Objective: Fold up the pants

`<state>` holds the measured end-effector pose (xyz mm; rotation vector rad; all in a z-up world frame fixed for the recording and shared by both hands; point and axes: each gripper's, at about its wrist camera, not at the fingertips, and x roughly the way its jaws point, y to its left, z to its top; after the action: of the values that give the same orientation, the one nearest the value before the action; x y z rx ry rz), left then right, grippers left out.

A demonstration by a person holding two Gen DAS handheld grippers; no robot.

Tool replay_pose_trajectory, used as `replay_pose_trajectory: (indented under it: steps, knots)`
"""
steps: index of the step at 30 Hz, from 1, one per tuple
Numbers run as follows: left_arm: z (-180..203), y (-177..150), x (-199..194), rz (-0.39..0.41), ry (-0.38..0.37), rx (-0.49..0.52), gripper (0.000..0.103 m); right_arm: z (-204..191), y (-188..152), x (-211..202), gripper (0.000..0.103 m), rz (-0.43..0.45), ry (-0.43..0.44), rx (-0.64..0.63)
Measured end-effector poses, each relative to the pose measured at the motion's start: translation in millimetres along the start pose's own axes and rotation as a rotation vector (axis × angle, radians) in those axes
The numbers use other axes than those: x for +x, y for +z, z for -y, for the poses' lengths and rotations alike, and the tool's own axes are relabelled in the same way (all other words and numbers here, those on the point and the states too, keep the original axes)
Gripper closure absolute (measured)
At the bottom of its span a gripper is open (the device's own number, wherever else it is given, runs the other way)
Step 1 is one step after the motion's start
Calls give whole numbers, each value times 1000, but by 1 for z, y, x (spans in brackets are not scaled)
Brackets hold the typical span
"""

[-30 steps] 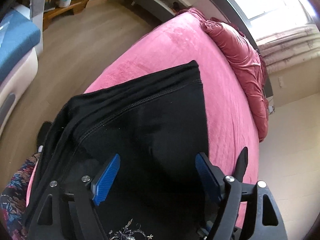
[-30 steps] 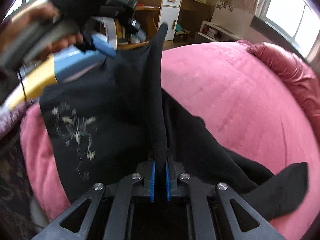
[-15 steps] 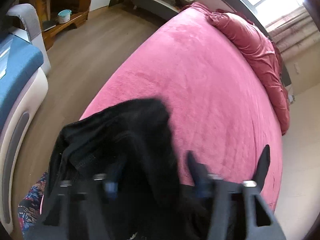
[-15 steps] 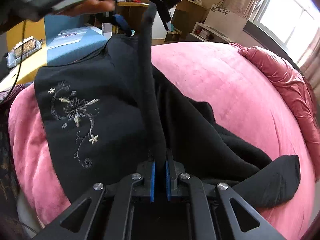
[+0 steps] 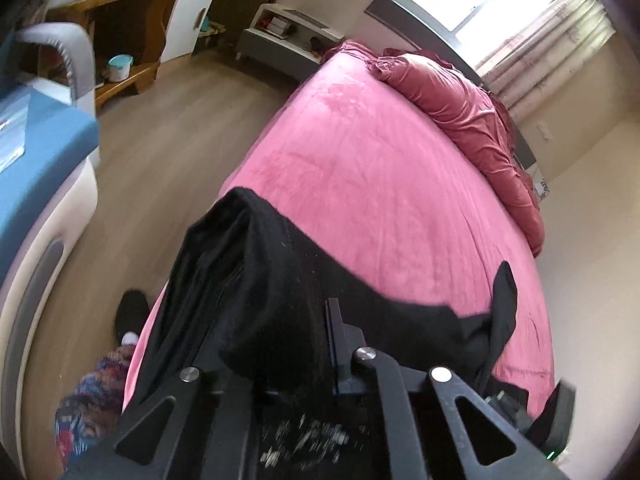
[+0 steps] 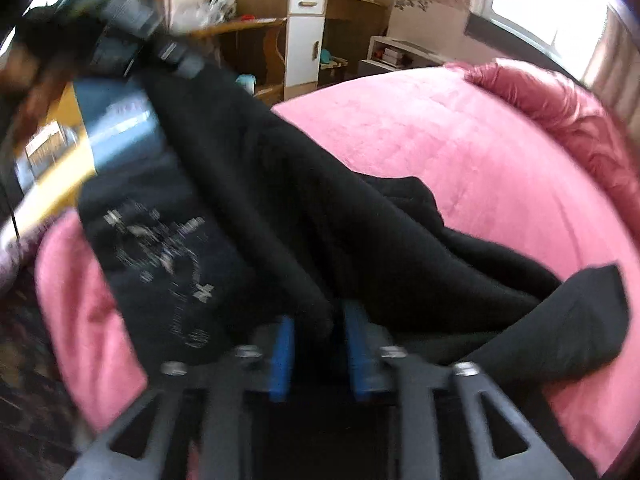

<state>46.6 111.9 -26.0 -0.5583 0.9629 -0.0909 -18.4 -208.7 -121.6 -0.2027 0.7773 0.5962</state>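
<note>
Black pants [image 5: 256, 264] with a pale floral embroidery [image 6: 160, 240] lie bunched at the near end of a pink bed [image 5: 380, 184]. My left gripper [image 5: 312, 332] is closing on a thick fold of the pants, and the cloth drapes over its fingers and hides the left one. In the right wrist view the left gripper [image 6: 132, 40] shows blurred at the upper left, with the pants [image 6: 280, 184] stretched up to it. My right gripper [image 6: 320, 344] is opening; its blue pads [image 6: 282, 356] stand apart, with a strip of black cloth loose between them.
Crumpled pink bedding [image 5: 460, 112] lies along the bed's far side. Wooden floor [image 5: 160, 140] runs along the left, with a blue-topped couch [image 5: 36, 152], wooden shelves [image 5: 120, 40] and a white cabinet [image 6: 306, 36]. A person's black shoe [image 5: 130, 312] stands by the bed's corner.
The left gripper went from wide open over the flat pants to shut on a gathered fold and shifted along the bed. The right gripper, shut on a raised strip of cloth, has parted its pads.
</note>
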Motion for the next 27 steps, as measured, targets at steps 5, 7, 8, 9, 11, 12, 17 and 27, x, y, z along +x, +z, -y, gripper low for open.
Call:
replay_pose_trajectory:
  steps: [5,7,8,9,11,12,17,27]
  knots:
    - [-14,-39,-3,-75,20,11,94,28,-1,-27,42,42,87,177]
    - [-22,-52,4,-123,33,5,94,53,-3,-39,42,71,90,285]
    - [-25,-57,7,-137,43,2,94,64,-5,-45,42,82,76,329]
    - [-27,-59,9,-145,46,-3,94,77,-7,-49,42,93,60,378]
    - [-28,-63,15,-166,52,-10,94,107,-12,-56,42,109,8,494]
    - [-27,-64,16,-167,55,-6,94,121,-15,-58,42,118,-13,546]
    - [-22,-62,19,-162,73,33,94,192,-21,-50,42,92,-185,735]
    - [-17,-61,26,-170,107,85,94,297,10,6,42,-8,-358,964]
